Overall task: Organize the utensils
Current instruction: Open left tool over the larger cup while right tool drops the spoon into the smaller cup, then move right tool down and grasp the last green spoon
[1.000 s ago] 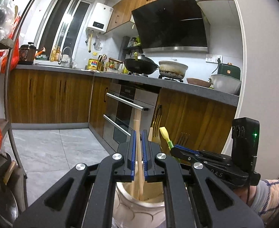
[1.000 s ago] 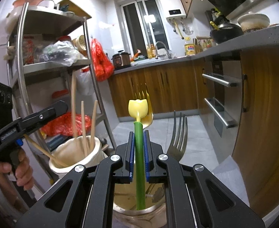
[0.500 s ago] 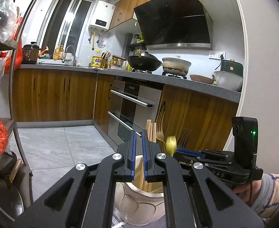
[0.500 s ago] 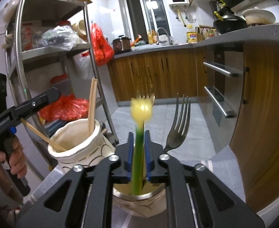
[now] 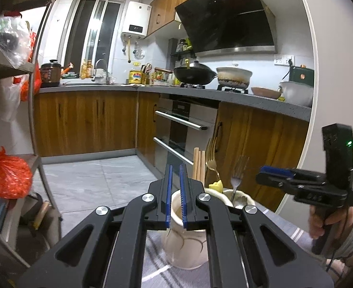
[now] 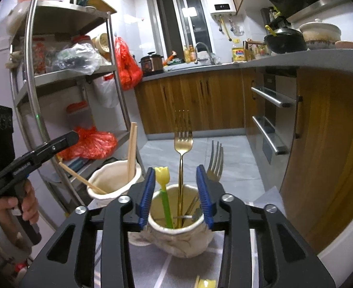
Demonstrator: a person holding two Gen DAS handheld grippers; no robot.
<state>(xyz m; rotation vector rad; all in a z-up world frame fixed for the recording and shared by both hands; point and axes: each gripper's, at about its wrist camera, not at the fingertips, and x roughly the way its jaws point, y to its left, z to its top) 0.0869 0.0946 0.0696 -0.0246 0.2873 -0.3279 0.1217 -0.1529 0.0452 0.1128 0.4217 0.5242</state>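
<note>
Released a second ago, the tulip-topped green stick (image 6: 164, 199) now stands in the fork cup (image 6: 176, 237) between the right tongs (image 6: 176, 198), whose jaws have just been opening, so back straight out without clipping it, while the left tongs (image 5: 175, 198), pressed together empty, hover over the chopstick cup (image 5: 184, 244).

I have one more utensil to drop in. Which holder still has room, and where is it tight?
The chopstick holder has bare room right of its upright chopsticks. The fork holder is crowded: tulip utensil, gold fork and silver fork fill it, and the open right tool flanks its rim.
</note>
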